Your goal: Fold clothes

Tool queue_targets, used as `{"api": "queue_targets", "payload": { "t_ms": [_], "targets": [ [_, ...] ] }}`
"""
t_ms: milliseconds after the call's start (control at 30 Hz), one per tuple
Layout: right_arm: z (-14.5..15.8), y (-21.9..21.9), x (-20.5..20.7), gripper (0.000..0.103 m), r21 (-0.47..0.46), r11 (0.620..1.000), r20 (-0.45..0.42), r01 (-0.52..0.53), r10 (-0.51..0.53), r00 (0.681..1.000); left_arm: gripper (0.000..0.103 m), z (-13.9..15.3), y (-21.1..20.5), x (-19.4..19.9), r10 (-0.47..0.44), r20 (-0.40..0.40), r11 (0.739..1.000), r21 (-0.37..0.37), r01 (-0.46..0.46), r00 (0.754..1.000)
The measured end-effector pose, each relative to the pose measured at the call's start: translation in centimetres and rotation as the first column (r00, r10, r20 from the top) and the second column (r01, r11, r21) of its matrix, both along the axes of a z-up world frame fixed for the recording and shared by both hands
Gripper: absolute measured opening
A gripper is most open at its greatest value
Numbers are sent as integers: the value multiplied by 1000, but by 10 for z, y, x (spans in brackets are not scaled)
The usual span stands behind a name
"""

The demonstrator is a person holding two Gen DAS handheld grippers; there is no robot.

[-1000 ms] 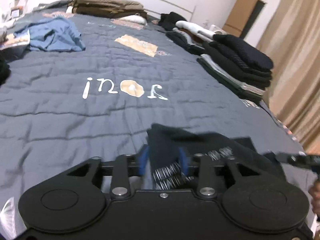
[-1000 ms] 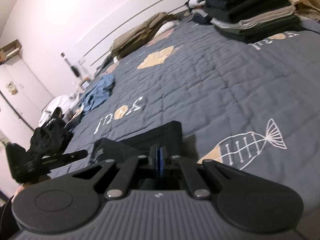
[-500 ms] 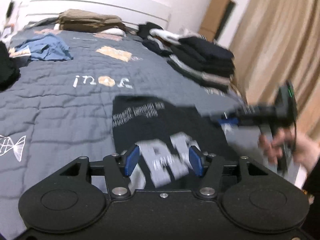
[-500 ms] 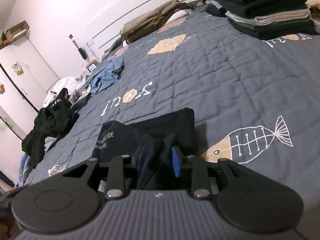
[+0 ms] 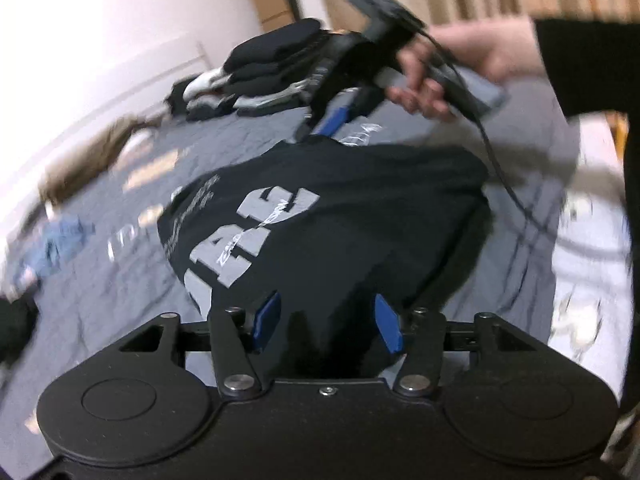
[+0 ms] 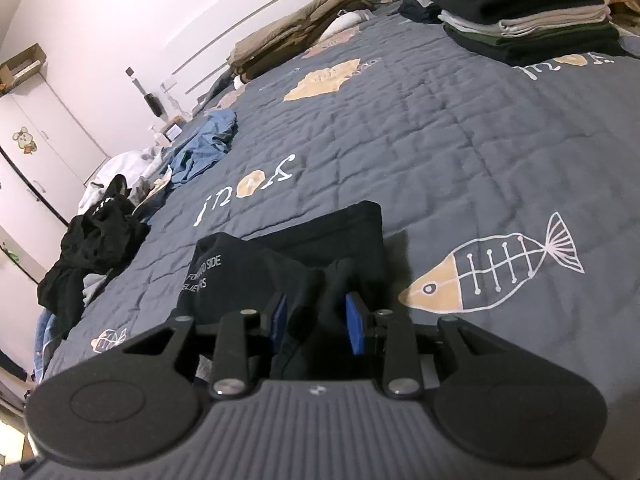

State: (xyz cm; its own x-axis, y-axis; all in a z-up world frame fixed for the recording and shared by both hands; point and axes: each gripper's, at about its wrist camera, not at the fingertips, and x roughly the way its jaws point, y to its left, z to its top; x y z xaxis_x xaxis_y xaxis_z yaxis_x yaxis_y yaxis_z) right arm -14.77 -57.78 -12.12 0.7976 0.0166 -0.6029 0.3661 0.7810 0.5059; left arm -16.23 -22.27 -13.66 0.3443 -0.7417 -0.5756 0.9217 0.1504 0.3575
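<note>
A black T-shirt [image 5: 360, 208] with grey lettering lies folded on the grey quilt [image 5: 532, 184]. Its near edge sits between the blue pads of my left gripper [image 5: 326, 322], whose jaws are closing but stand apart and do not pinch the cloth. In the right wrist view a raised fold of the same shirt [image 6: 288, 264] lies between the parted pads of my right gripper [image 6: 316, 322]. From the left wrist view, the right gripper [image 5: 312, 132] touches the shirt's far edge, held by a hand [image 5: 460, 60].
A tall stack of folded dark clothes [image 6: 520, 20] stands at the far right of the bed. Brown folded items [image 6: 288, 44] lie by the headboard. A blue garment [image 6: 204, 148] and a black heap [image 6: 96, 248] lie at the left edge. A cable [image 5: 512, 192] trails from the hand.
My left gripper swung right and rolled, laying the shirt over so its grey print shows, and its pads parted. The right gripper's pads went from shut on the cloth to apart.
</note>
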Motion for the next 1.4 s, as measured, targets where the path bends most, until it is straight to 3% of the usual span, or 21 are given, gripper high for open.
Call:
{"api": "queue_targets", "payload": {
  "t_ms": [200,367,533,767,867,900,933,967,1067,1267,1400],
  "targets": [
    [1,3,0,32,-10,1000,-4,7,-7,1000,50,-11,1,-18,-49,170,998,33,44,984],
    [-2,5,0,33,-5,1000,-7,12,-12,1000,48,-25,-1,-23,-91,243,993,89,71,966],
    [-4,4,0,33,22,999,2,31,-31,1000,29,-38,-1,-29,-123,337,988,128,84,933],
    [-5,12,5,33,8,1000,4,10,-10,1000,32,-55,0,-37,-174,452,978,185,99,875],
    [-6,14,6,25,4,1000,5,19,-19,1000,29,-58,0,-38,-188,475,975,193,107,860],
    [-7,14,6,18,3,1000,5,23,-23,1000,27,-59,0,-38,-194,482,974,199,109,855],
    [-7,14,6,8,7,999,8,31,-31,999,18,-59,0,-39,-200,485,972,211,108,851],
    [-7,14,5,6,7,999,12,38,-38,999,13,-59,1,-39,-206,487,969,223,107,849],
    [-4,14,2,3,-18,997,35,81,-80,996,6,-51,4,-35,-216,468,961,256,103,857],
    [-3,7,-2,2,-16,992,49,126,-125,991,6,-39,13,-25,-198,432,954,290,72,880],
    [-3,11,2,2,-61,993,30,97,-95,995,11,-35,13,-27,-158,417,973,222,68,895]
  ]
}}
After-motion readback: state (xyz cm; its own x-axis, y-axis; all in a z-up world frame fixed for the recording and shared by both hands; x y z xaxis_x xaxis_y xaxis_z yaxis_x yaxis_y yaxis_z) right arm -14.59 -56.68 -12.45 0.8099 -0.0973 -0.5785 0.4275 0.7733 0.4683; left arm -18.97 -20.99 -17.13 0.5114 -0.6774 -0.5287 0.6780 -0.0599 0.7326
